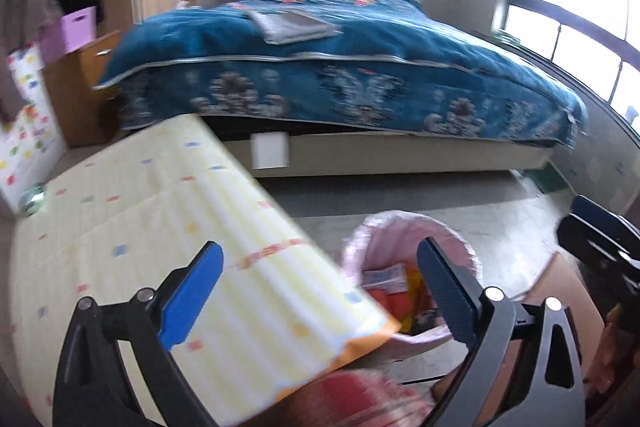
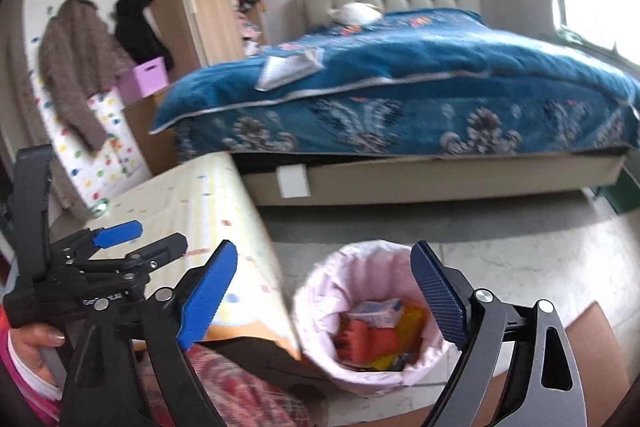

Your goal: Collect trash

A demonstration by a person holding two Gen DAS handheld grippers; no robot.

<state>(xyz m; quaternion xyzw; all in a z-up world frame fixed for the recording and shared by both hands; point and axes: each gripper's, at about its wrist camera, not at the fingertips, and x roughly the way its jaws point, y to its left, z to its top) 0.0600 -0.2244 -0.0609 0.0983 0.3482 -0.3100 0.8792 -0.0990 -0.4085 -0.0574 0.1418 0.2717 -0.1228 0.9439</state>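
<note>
We're looking down over the bin [image 2: 370, 319] now, a small round one lined with a pale pink bag, standing on the light floor [image 2: 500, 259] just off the corner of the table [image 2: 188, 199] with its yellow patterned cloth. Inside it we see the trash [image 2: 374, 335]: red and yellow wrappers and a pale packet on top, all lying well down in the liner. Our right claw [image 2: 324, 299] sits above the bin with its blue pads spread wide and nothing between them. Our left claw [image 1: 320, 291] is spread just as wide, empty too, one pad over the tablecloth and the other over the bin's rim. In the right wrist view we catch that left claw from the side, a hand [image 2: 34, 345] wrapped round its handle. Behind it all stretches the bed [image 2: 420, 79] under a blue floral cover, with folded paper lying on it.
</note>
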